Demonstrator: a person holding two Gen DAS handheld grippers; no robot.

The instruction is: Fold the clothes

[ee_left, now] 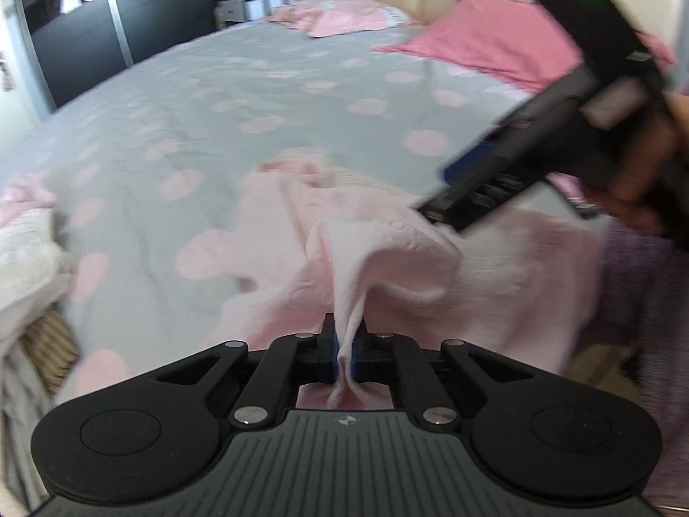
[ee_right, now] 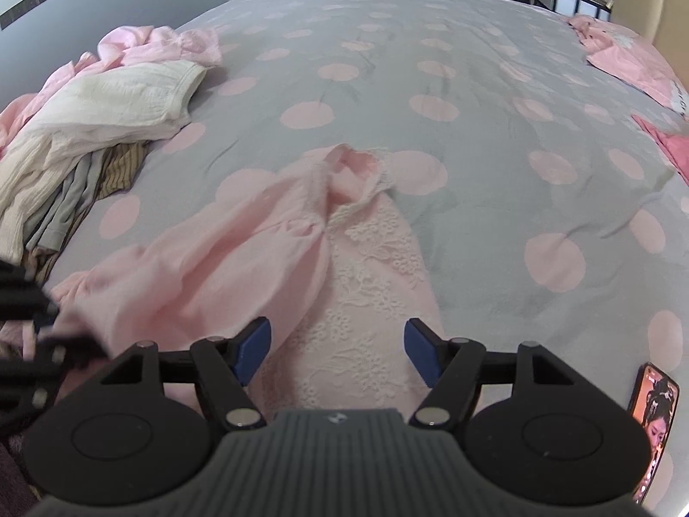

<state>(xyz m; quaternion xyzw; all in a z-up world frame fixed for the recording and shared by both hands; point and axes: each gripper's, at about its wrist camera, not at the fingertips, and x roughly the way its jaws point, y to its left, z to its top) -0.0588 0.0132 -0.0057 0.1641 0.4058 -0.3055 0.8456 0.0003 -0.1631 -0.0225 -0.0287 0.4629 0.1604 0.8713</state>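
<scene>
My left gripper [ee_left: 343, 355] pinches the soft, limp pink top [ee_right: 267, 258] by its edge; my right gripper [ee_right: 338, 351] gapes just above the lace, best gripped at a hem.

Motion blur is smearing the right gripper [ee_left: 508, 172] in the left wrist view, so its fingertips are not reading there. The left gripper [ee_right: 30, 344] is running off the right wrist view's left edge, blurred. The phone [ee_right: 654, 426] is being cut by the right gripper's body. The clothes pile [ee_right: 86, 129] is hiding its lower garments; their kinds are not telling.
</scene>
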